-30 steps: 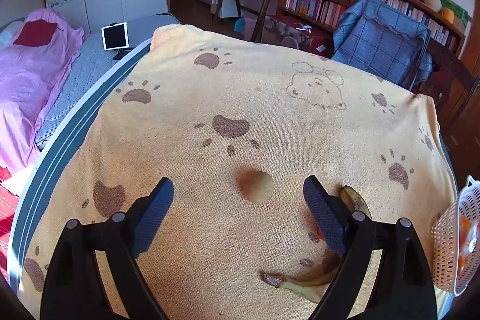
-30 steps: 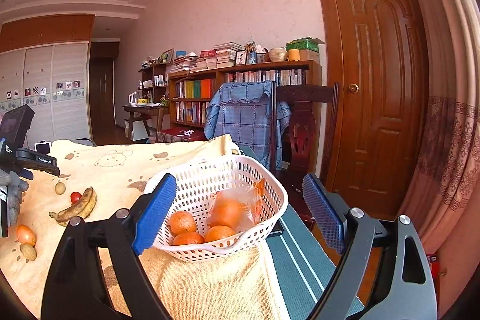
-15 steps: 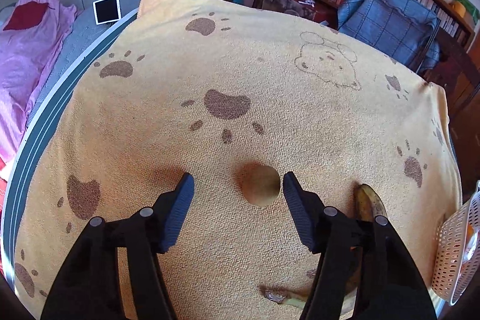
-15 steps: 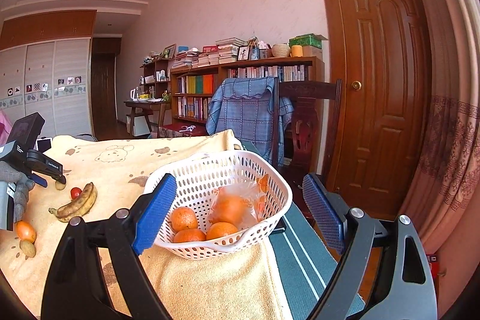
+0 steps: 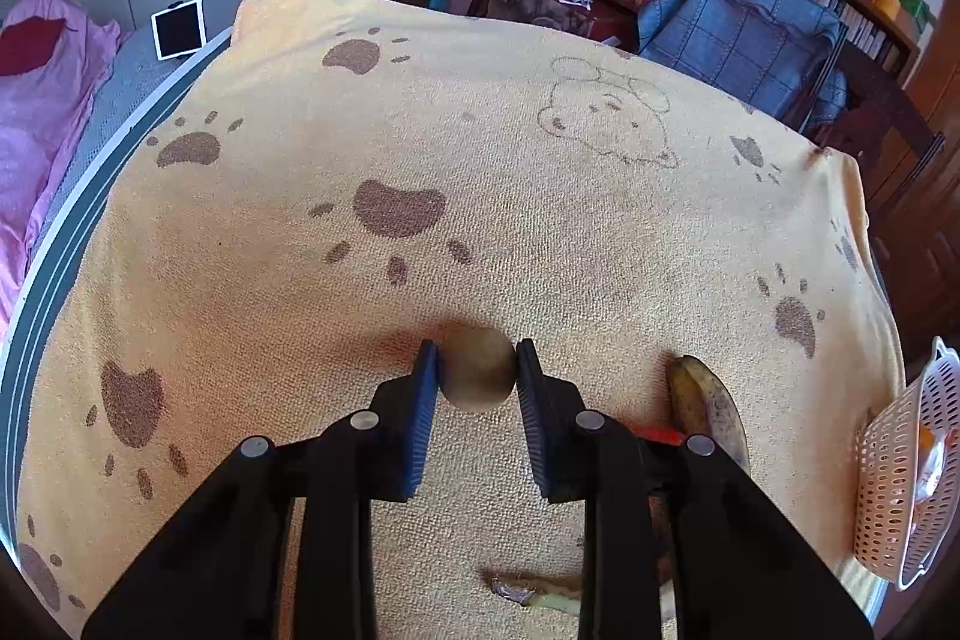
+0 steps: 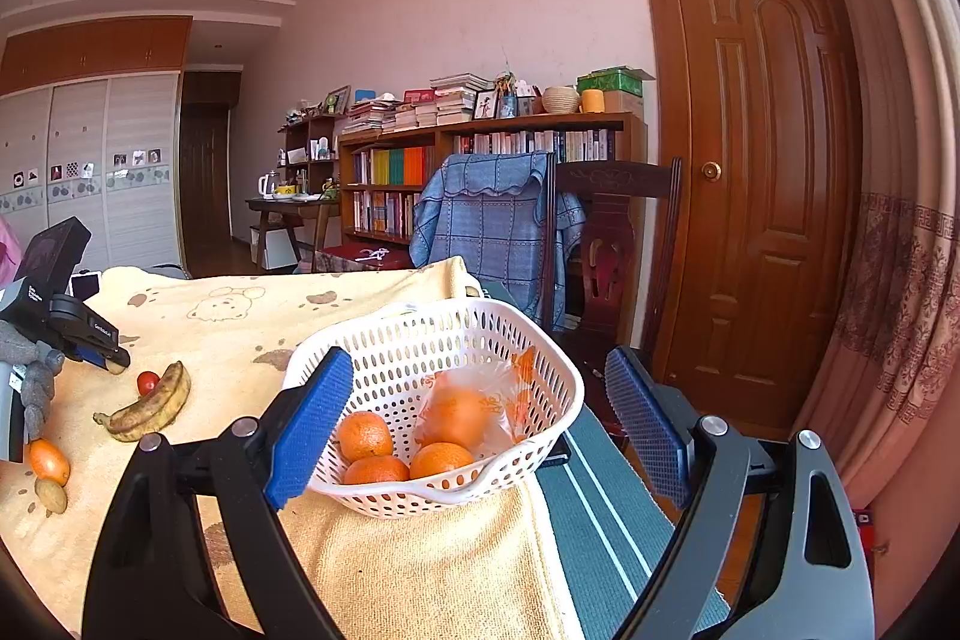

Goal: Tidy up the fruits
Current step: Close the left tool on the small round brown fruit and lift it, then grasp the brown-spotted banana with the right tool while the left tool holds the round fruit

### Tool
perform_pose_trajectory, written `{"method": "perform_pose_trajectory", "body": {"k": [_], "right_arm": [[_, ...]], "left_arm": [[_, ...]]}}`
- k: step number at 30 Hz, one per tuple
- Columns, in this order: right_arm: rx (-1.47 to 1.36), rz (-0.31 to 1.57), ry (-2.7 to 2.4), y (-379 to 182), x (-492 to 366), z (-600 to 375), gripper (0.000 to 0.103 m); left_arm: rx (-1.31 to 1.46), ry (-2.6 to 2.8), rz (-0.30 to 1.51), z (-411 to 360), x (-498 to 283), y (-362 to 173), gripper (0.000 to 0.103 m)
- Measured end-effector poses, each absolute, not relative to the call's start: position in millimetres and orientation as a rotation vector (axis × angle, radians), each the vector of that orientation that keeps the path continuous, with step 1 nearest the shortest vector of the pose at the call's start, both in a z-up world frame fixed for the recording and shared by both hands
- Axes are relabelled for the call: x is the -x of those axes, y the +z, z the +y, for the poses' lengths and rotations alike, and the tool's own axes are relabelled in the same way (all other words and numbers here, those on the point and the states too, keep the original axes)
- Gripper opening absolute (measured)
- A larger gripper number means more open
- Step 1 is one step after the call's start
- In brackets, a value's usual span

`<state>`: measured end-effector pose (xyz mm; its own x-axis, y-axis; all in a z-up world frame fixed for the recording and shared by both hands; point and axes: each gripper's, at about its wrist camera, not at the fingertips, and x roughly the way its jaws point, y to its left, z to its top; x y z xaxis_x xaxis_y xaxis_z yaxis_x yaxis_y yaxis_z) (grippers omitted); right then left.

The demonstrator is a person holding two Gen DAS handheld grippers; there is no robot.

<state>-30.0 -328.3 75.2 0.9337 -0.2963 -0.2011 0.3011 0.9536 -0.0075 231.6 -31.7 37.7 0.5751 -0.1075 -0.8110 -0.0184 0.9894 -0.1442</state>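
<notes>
My left gripper (image 5: 477, 370) is shut on a small brown kiwi (image 5: 479, 367) that rests on the yellow paw-print blanket (image 5: 420, 130). A spotted banana (image 5: 708, 409) lies just to its right, with a bit of a red tomato (image 5: 660, 436) showing beside it. My right gripper (image 6: 474, 400) is open and empty, its jaws on either side of a white perforated basket (image 6: 438, 340) holding several oranges (image 6: 363, 436) and a bagged orange (image 6: 456, 412). In the right wrist view the left gripper (image 6: 111, 361), banana (image 6: 153, 406) and tomato (image 6: 147, 382) sit far left.
An orange kumquat-like fruit (image 6: 49, 460) and a second brown kiwi (image 6: 51, 496) lie near the blanket's left front. The basket also shows at the right edge of the left wrist view (image 5: 900, 484). A chair with a blue cover (image 6: 492, 226) stands beyond the bed.
My left gripper has moved down to the kiwi and its jaws have closed from wide open onto it. The right gripper has stayed still by the basket.
</notes>
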Motion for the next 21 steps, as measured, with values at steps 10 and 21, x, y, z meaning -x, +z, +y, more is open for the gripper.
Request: {"method": "perform_pose_trajectory", "body": {"k": [10,21], "right_arm": [[-0.020,0.197,-0.309,75,31,-328,0.087],[0.016,0.175,-0.347,74,35,-323,0.087]], "left_arm": [[0.180,-0.077,0.879,-20,-197,63,0.027],[0.216,-0.046,0.755,9,-130,91,0.027]]}}
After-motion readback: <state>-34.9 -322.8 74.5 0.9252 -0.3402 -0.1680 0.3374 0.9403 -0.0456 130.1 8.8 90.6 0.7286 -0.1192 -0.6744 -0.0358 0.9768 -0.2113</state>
